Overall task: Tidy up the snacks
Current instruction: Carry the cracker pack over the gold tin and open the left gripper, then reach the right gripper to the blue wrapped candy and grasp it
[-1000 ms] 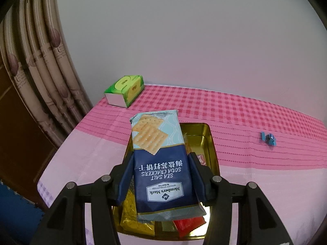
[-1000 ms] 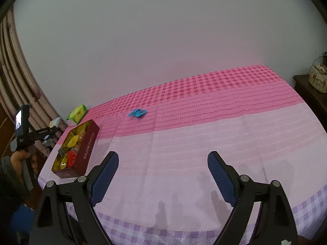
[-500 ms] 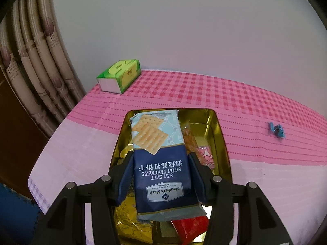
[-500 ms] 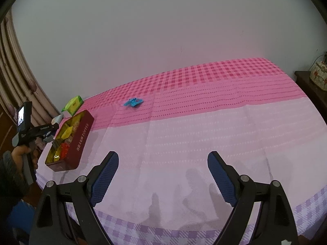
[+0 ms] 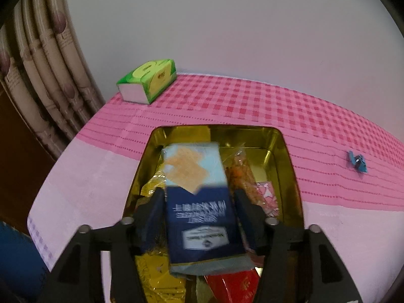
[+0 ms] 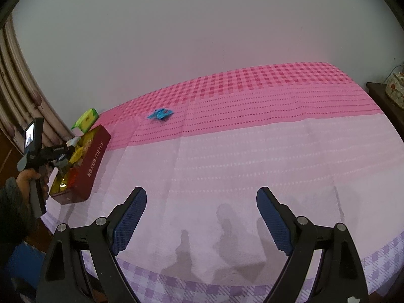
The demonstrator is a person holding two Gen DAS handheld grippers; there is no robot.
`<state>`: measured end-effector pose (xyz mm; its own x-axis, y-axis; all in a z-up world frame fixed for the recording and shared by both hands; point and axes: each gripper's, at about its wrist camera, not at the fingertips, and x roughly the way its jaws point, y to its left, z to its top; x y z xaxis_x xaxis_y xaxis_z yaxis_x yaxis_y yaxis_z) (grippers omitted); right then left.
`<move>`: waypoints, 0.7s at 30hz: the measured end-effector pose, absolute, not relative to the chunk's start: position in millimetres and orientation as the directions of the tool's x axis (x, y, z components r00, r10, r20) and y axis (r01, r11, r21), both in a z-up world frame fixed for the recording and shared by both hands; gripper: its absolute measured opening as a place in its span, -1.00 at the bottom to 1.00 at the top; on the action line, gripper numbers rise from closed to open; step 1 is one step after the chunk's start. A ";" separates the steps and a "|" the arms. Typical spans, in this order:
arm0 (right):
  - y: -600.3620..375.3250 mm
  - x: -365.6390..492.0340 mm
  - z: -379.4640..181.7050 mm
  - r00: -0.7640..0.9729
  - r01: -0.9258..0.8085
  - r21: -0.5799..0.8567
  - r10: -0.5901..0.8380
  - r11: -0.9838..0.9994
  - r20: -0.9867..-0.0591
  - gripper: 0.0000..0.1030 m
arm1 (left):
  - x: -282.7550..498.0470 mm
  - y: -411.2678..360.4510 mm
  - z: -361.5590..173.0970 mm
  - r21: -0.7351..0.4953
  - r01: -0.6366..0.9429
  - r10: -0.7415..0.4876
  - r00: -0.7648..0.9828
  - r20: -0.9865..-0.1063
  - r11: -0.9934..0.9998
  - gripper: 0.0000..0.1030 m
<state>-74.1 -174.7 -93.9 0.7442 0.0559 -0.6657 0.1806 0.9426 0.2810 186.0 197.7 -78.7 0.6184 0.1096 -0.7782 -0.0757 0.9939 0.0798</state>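
The blue and pale-blue soda cracker packet (image 5: 199,202), printed with square crackers at its far end, sits between the two blue-padded fingers of the left gripper (image 5: 199,217), directly over the open gold-lined rectangular tin (image 5: 285,151). The picture is blurred there, and a thin gap seems to show on each side of the packet, so whether the jaws are pressing it or have let go cannot be told. Under and around the packet the tin holds other snacks: a yellow foil pack (image 5: 156,277) at the near left, a red pack (image 5: 237,285) at the near right, a clear bag of orange pieces (image 5: 240,174) and a pink-and-white wrapped sweet (image 5: 267,194) along the right side.

Seen from the right wrist camera, the tin (image 6: 91,161) has dark red outer walls with gold lettering and stands near the left edge of the pink and lilac checked tablecloth (image 6: 252,151). The person's left hand (image 6: 30,179) grips the handle of the left gripper beside it. The right gripper (image 6: 201,217) hangs over the near lilac part of the cloth, well apart from the tin, its jaws spread wide with nothing between them.

A green tissue box (image 5: 147,83) lies at the far left corner of the cloth near the beige curtain (image 5: 45,75). A small blue wrapped item (image 5: 357,161) lies alone on the pink stripes, to the right of the tin.
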 end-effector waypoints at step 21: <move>-103.4 132.2 -114.0 0.658 -0.079 0.038 0.081 0.996 -0.749 0.69 | 11.6 214.8 -67.9 -0.145 0.161 -0.216 0.665 -0.715 0.976 0.43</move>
